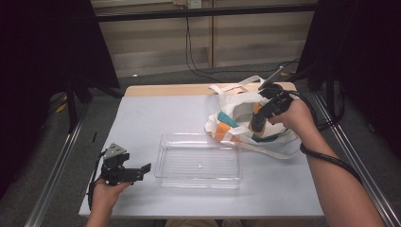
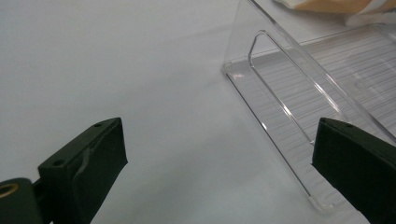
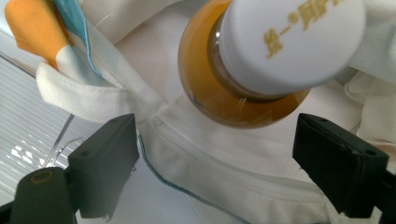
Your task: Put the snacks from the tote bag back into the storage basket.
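With jaws wide and empty, the right gripper (image 3: 215,163) may snag tote bag (image 3: 243,186) fabric below the bottle (image 3: 233,98).

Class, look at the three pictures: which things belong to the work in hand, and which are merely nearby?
In the work:
- right gripper, jaws open
- bottle with a white cap, amber contents
- cloth bag around the bottle

Merely nearby:
- clear tray, nothing in it
- left gripper, open, beside the tray
- table
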Available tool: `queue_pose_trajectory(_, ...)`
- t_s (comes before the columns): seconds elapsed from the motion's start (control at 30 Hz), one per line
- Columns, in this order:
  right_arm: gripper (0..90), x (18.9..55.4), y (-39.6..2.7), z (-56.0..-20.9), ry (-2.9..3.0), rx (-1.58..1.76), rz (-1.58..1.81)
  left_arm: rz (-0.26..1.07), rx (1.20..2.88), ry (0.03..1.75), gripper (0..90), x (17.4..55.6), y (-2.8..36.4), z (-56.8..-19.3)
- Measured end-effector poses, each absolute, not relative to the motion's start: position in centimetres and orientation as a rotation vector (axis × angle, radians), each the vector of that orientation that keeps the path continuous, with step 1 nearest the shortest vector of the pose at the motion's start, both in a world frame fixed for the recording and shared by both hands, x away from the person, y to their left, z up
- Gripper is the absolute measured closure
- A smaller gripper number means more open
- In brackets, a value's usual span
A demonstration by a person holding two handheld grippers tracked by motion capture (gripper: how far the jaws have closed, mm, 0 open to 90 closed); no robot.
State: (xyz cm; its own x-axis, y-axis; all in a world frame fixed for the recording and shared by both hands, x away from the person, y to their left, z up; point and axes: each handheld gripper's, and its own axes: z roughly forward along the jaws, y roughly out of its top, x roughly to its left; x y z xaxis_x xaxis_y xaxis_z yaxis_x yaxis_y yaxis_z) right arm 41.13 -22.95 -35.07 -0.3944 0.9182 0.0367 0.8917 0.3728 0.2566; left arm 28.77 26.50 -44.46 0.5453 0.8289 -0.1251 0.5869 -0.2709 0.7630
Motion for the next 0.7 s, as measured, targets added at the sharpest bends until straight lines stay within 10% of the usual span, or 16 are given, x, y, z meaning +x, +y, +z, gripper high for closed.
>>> queue_pose_trajectory(0.7,22.2,42.4,-23.1,-35.6,2.394,1.777,0.402,0.384,1.988,1.143,2.8,28.8,26.5,-44.5)
